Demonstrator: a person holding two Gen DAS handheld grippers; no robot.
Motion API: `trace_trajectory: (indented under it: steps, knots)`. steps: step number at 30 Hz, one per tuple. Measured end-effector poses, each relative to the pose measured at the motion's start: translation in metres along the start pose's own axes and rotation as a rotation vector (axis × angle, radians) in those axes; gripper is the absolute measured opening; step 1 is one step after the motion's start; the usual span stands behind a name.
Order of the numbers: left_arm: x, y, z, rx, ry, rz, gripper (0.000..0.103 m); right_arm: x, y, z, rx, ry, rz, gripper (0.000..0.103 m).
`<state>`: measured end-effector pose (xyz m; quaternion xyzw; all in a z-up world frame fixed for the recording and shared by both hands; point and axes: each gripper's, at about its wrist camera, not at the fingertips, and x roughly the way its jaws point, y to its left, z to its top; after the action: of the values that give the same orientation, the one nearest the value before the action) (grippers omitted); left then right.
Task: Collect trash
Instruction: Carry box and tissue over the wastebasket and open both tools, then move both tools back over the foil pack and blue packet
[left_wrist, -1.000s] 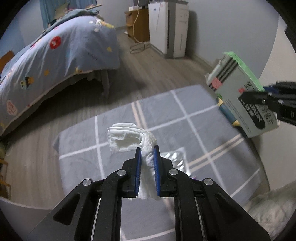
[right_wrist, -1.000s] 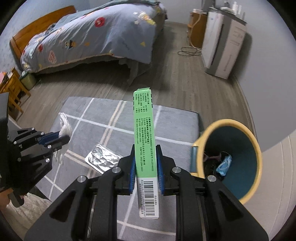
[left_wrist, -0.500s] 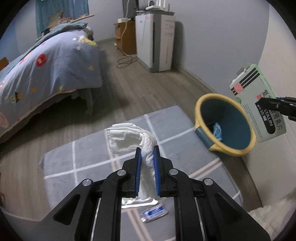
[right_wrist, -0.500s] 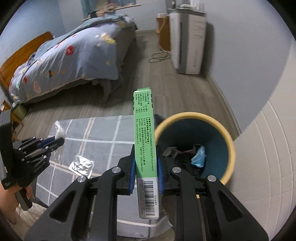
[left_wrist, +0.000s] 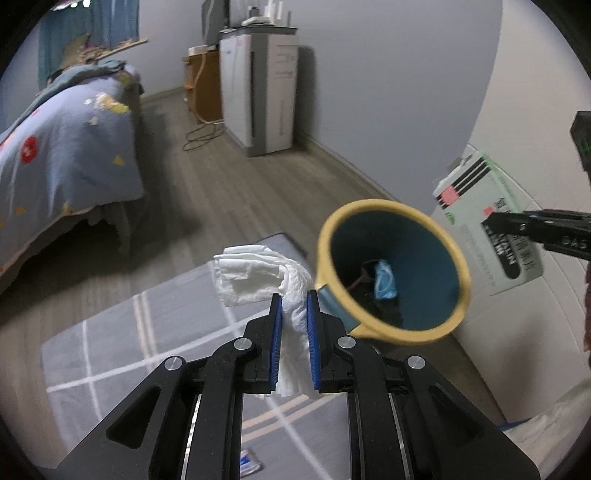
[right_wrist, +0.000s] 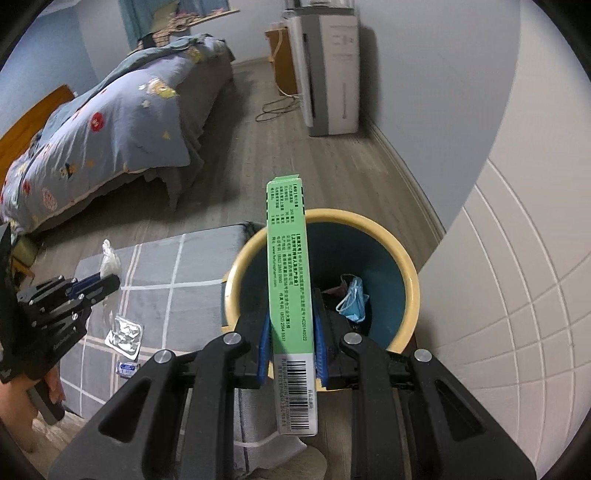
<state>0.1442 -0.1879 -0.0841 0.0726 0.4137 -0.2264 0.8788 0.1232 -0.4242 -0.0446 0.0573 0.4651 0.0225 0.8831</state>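
The right gripper (right_wrist: 291, 343) had its jaws pinching a slim green medicine box (right_wrist: 290, 280) near its barcode end. The box's long axis ran straight ahead along the fingers, its far end pointing out over the yellow-rimmed bin (right_wrist: 410, 280). The left gripper (left_wrist: 293, 332) had its jaws clamped on a crumpled white tissue (left_wrist: 258, 275), which flopped forward and leftward.

A second earlier both grippers hung over the grey checked rug (right_wrist: 177, 273), with the bin off to the side. Now the bin sat directly beneath the box and just beyond the tissue, so both pieces looked ready to drop. A foil blister pack (right_wrist: 123, 336) and a small sachet (right_wrist: 127, 368) remained on the rug.
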Motion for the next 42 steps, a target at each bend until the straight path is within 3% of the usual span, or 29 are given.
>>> trace_trajectory:
  steps: [13, 17, 20, 22, 23, 24, 26, 29, 31, 36, 38, 42]
  knots:
    - [0.073, -0.061, 0.01, 0.061, 0.112, -0.193, 0.014, 0.069, -0.051, -0.002, 0.213, 0.117, -0.011, 0.019]
    - [0.095, -0.075, 0.013, 0.092, 0.134, -0.179, 0.015, 0.08, -0.053, 0.001, 0.224, 0.129, -0.014, 0.019]
    - [0.101, -0.08, 0.019, 0.105, 0.13, -0.184, 0.025, 0.078, -0.059, 0.003, 0.247, 0.106, -0.007, 0.021]
    - [0.102, -0.082, 0.023, 0.109, 0.123, -0.184, 0.04, 0.078, -0.063, 0.005, 0.26, 0.099, -0.013, 0.022]
    - [0.102, -0.083, 0.025, 0.11, 0.118, -0.179, 0.046, 0.079, -0.064, 0.005, 0.264, 0.1, -0.017, 0.027]
    - [0.1, -0.083, 0.026, 0.107, 0.107, -0.173, 0.056, 0.079, -0.066, 0.005, 0.268, 0.099, -0.018, 0.039]
    - [0.097, -0.082, 0.026, 0.1, 0.095, -0.174, 0.059, 0.079, -0.068, 0.005, 0.278, 0.094, -0.023, 0.049]
    - [0.093, -0.078, 0.025, 0.084, 0.1, -0.161, 0.061, 0.077, -0.067, 0.006, 0.281, 0.084, -0.019, 0.05]
    - [0.085, -0.073, 0.022, 0.084, 0.096, -0.141, 0.07, 0.073, -0.065, 0.007, 0.282, 0.077, -0.017, 0.058]
    - [0.061, -0.058, 0.015, 0.075, 0.069, -0.071, 0.092, 0.063, -0.057, 0.012, 0.276, 0.048, -0.021, 0.09]
    - [0.05, -0.045, 0.009, 0.054, 0.065, -0.041, 0.094, 0.06, -0.051, 0.014, 0.28, 0.038, -0.008, 0.097]
    - [0.026, -0.015, -0.006, 0.015, 0.07, 0.015, 0.095, 0.061, -0.03, 0.017, 0.257, 0.051, 0.015, 0.097]
